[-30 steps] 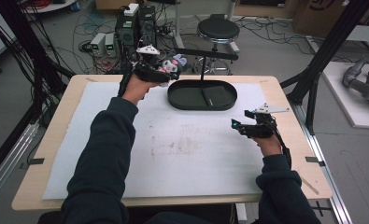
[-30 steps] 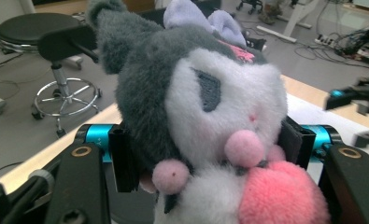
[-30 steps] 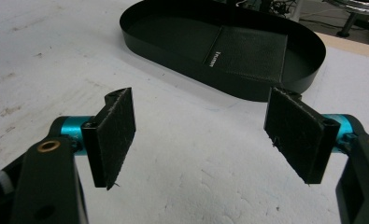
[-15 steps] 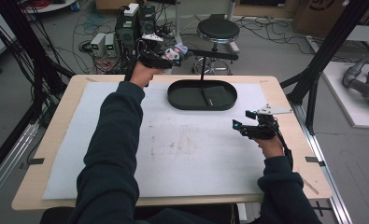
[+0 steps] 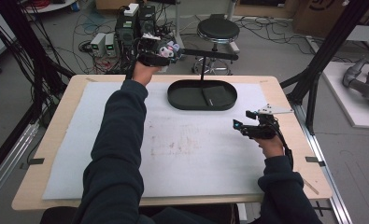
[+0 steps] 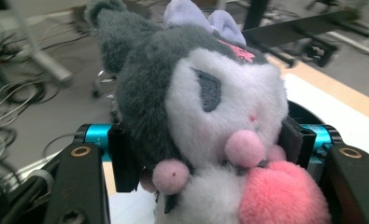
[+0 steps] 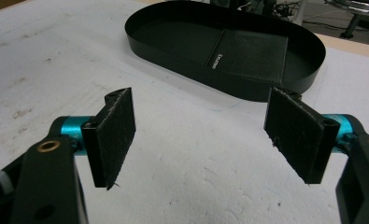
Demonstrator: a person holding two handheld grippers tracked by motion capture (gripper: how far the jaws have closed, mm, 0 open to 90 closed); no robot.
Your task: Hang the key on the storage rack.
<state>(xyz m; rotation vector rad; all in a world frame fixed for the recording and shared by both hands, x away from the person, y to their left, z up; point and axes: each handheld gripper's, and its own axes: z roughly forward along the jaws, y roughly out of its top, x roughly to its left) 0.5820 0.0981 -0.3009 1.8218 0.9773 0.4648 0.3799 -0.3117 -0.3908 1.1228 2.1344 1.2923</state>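
Jaws: your left gripper (image 6: pixel 205 154) is clamped on a plush toy (image 6: pixel 205 107), pads pressing its sides just below the head. Your right gripper (image 7: pixel 205 140) stands wide apart with nothing between the pads, low over the white mat (image 5: pixel 126 154).

In the high view the left gripper (image 5: pixel 156 53) holds the toy (image 5: pixel 166 46) at upper centre-left of the frame, past the far table edge. The black oval tray (image 5: pixel 177 95) lies below and to the right of it, long axis running left to right across the frame. Judgement: the coming move is toward you and rightward to the tray.

Right gripper (image 5: pixel 252 128) sits right of centre, nearer the tray (image 7: pixel 173 49) but empty.

Hidden: the toy's lower body is cut off at the frame bottom. A flat dark item (image 7: pixel 252 53) lies in the tray; its nature is unclear.
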